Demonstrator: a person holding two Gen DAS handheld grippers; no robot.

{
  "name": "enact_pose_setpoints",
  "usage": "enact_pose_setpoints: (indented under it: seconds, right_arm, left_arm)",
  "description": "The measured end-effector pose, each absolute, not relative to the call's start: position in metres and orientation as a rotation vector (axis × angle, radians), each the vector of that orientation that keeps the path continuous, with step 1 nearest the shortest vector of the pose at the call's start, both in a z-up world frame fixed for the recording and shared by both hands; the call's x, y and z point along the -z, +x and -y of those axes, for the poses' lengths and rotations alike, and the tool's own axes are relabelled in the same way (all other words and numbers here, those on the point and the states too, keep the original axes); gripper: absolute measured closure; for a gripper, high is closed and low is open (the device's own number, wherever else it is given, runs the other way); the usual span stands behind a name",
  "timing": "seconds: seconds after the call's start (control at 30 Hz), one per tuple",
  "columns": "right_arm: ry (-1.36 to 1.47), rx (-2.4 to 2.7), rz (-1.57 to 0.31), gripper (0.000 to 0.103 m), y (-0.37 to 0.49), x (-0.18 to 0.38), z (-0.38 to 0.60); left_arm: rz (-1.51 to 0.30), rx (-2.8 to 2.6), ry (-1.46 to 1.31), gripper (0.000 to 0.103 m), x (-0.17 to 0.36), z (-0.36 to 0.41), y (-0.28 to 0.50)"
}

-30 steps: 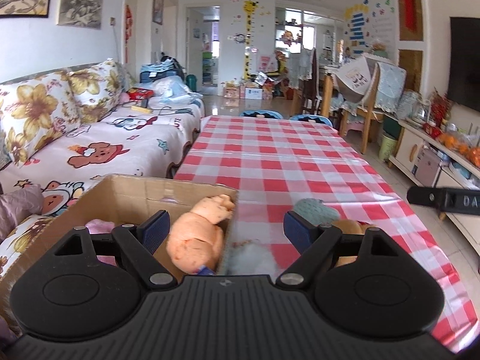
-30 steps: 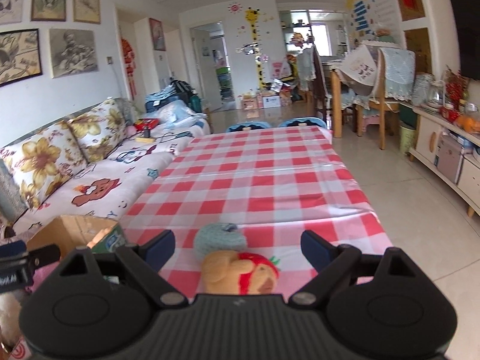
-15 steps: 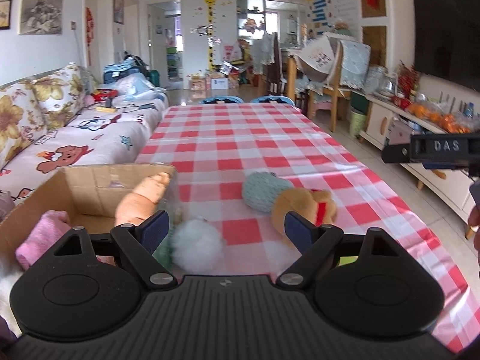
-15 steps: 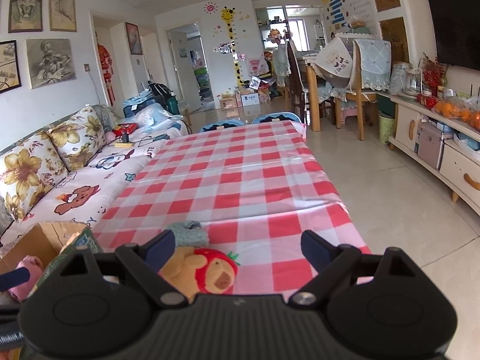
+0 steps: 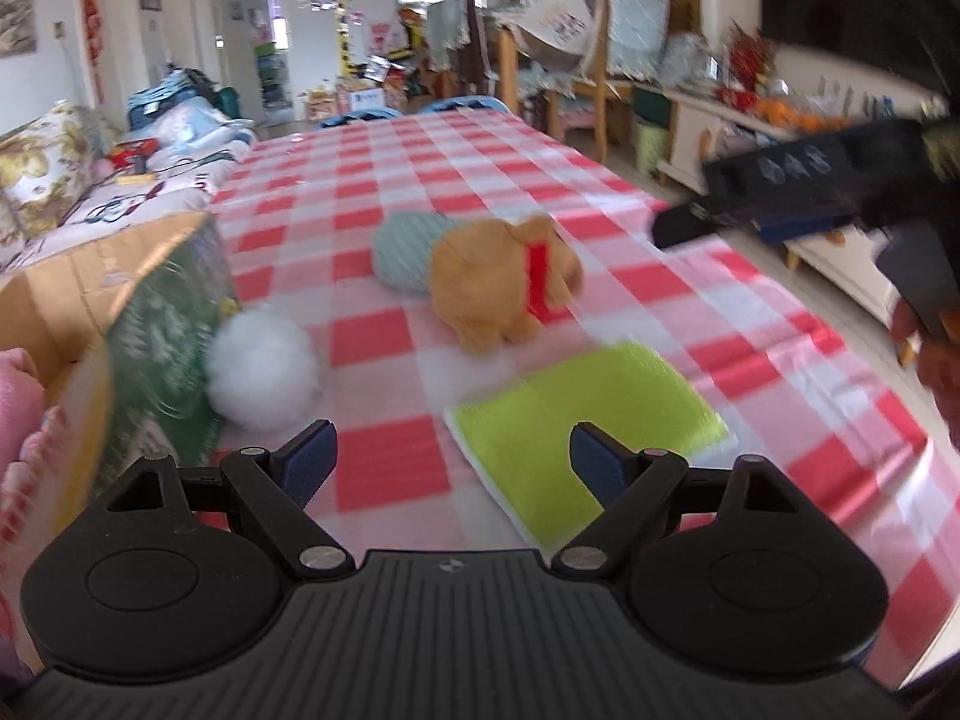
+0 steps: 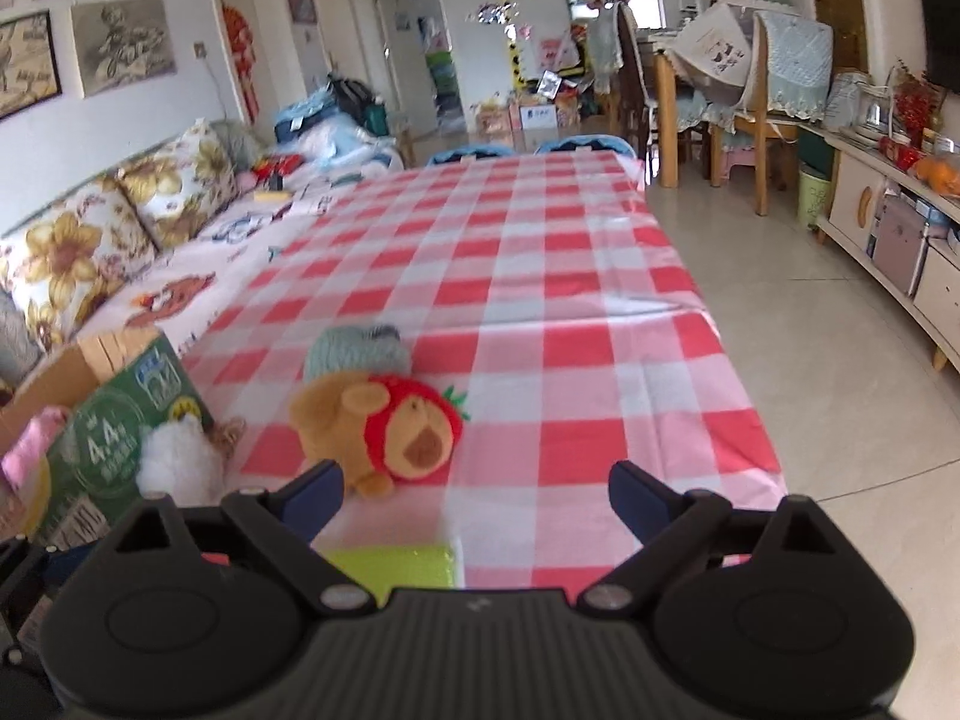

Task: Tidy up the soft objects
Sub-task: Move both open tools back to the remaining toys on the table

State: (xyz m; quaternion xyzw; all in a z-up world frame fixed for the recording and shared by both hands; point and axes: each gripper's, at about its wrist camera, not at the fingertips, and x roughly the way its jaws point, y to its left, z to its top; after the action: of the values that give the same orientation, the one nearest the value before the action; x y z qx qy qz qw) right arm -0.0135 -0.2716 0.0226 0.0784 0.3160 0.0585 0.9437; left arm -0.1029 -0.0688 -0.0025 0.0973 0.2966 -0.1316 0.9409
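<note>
A brown plush toy with a red strawberry hood (image 5: 504, 285) (image 6: 384, 429) lies on the checked tablecloth, a pale blue knitted ball (image 5: 402, 255) (image 6: 354, 351) just behind it. A white fluffy ball (image 5: 264, 369) (image 6: 177, 462) rests against the green side of a cardboard box (image 5: 162, 324) (image 6: 120, 438). A yellow-green sponge cloth (image 5: 594, 414) (image 6: 390, 564) lies flat near the front. My left gripper (image 5: 453, 459) is open above the cloth's left part, holding nothing. My right gripper (image 6: 477, 495) has its jaws opening, nothing between them, the plush toy just ahead to the left.
Something pink (image 5: 18, 420) lies inside the box. A sofa with flowered cushions (image 6: 120, 228) runs along the table's left side. The table's right edge (image 6: 708, 324) drops to a tiled floor. The other gripper and a hand (image 5: 840, 192) show at the right of the left wrist view.
My left gripper swung right and down, away from the box with the orange plush, to over the sponge cloth. My right gripper sank toward the plush toy and its jaws widened.
</note>
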Motion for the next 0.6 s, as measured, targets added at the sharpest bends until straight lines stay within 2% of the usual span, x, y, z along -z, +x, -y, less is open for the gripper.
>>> enact_pose_setpoints:
  seconds: [0.6]
  right_arm:
    - [0.267, -0.096, -0.665, 0.002, 0.010, -0.015, 0.281]
  left_arm:
    - [-0.707, 0.399, 0.181, 0.000, 0.047, 0.099, -0.098]
